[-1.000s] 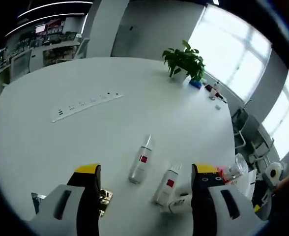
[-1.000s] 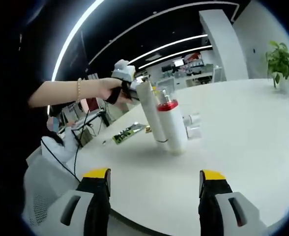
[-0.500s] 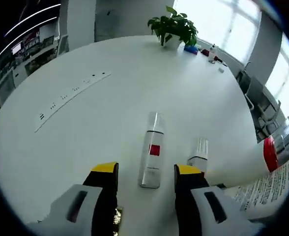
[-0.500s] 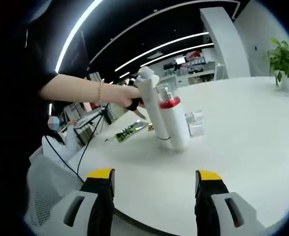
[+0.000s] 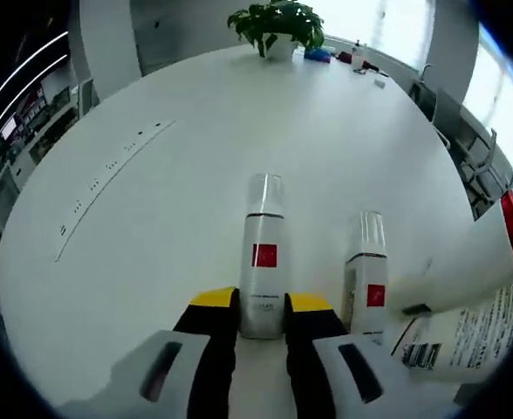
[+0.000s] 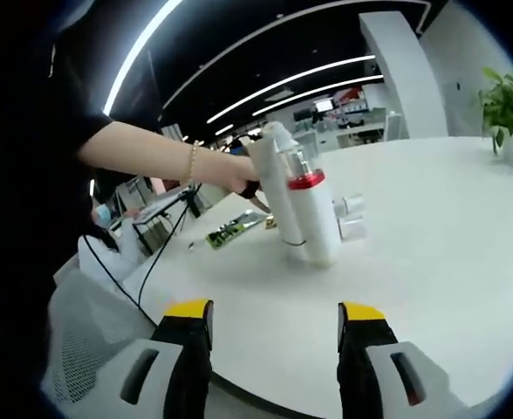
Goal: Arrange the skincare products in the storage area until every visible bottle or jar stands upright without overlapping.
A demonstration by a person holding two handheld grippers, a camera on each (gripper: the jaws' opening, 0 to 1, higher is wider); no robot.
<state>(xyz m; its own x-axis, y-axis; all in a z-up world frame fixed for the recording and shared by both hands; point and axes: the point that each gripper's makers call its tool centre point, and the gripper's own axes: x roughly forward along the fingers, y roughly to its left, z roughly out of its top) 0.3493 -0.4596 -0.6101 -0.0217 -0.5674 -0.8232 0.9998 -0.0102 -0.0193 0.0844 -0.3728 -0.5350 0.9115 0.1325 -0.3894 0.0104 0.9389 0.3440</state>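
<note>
Left claw [image 5: 261, 307] gripping the base end of a white spray bottle [image 5: 262, 262] with a red square label, jaws pressed narrow against both its sides. Bottle lying on the white tabletop [image 5: 195, 157], clear cap pointing straight ahead of the claw. Just right of that claw, lying almost parallel, a second white bottle [image 5: 365, 279] with the same red label and a clear cap. Further right, touching or nearly touching it, a white tube with printed text [image 5: 466, 336], and beyond that a larger white bottle with a red band [image 5: 501, 240]. Far ahead, across the tabletop, a potted plant [image 5: 274, 22]; ahead and left, a long power strip [image 5: 108, 192].

Right claw [image 6: 274, 314] hovering wide open over the tabletop edge, gripping nothing. Ahead of it, standing tilted, the large white bottle with a red collar [image 6: 313, 223], a tall white bottle [image 6: 272, 188] close behind. Person's hand [image 6: 235, 173] reaching in from the left, beside these bottles.
</note>
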